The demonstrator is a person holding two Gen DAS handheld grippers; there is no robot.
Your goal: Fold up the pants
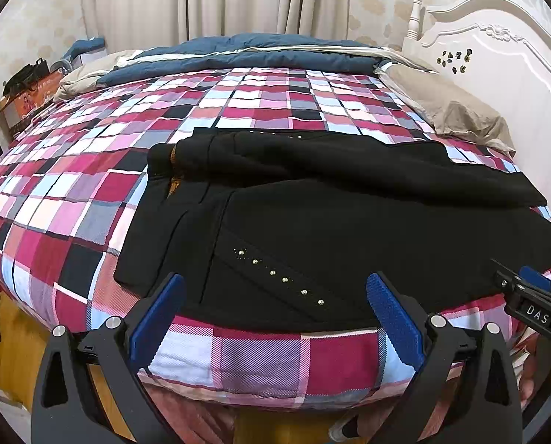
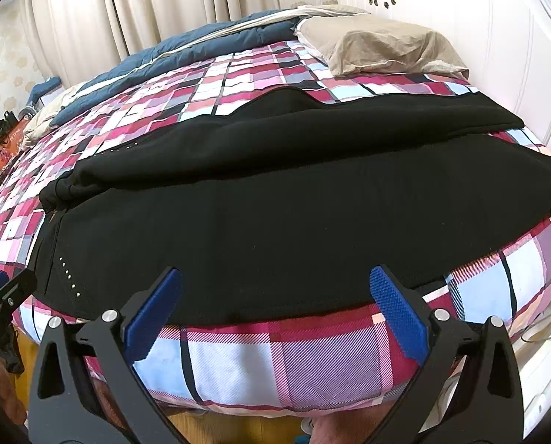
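Observation:
Black pants [image 1: 312, 229] with a row of small studs lie spread along the near edge of the checked bed, one leg folded loosely over the other. They also show in the right wrist view [image 2: 294, 199]. My left gripper [image 1: 275, 288] is open and empty, hovering just off the bed's near edge at the studded waist end. My right gripper [image 2: 275, 285] is open and empty, at the near edge facing the legs. The right gripper's body shows at the right of the left wrist view [image 1: 531, 296].
The checked bedspread [image 1: 90, 170] covers the bed. A blue duvet [image 1: 238, 55] lies along the far side. A beige pillow [image 2: 379, 44] sits by the white headboard [image 2: 497, 37]. A box with dark items [image 1: 27, 88] stands at the far left. Wooden floor shows below.

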